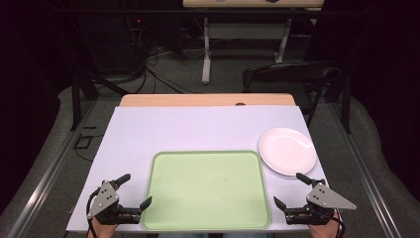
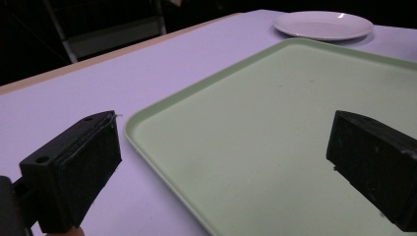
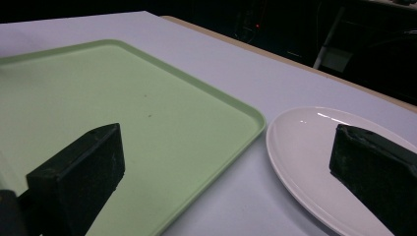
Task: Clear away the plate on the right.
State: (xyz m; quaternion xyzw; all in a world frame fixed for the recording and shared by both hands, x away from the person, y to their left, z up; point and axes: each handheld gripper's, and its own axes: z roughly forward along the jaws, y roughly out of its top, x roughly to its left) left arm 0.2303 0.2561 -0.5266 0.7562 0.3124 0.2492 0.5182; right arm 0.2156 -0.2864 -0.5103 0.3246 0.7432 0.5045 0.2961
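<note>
A pale green tray lies bare at the front middle of the white table cover. A white plate rests just past the tray's far right corner, with nothing on it. My left gripper hovers at the tray's near left corner, jaws wide open, one over the tray rim and one over the cover. My right gripper stands open beside the tray's near right corner, close to the plate's near edge. Neither holds anything.
The table's wooden far edge shows beyond the cover. Behind it are a dark folding chair, cables on the floor and another table's legs. The cover's left part is bare.
</note>
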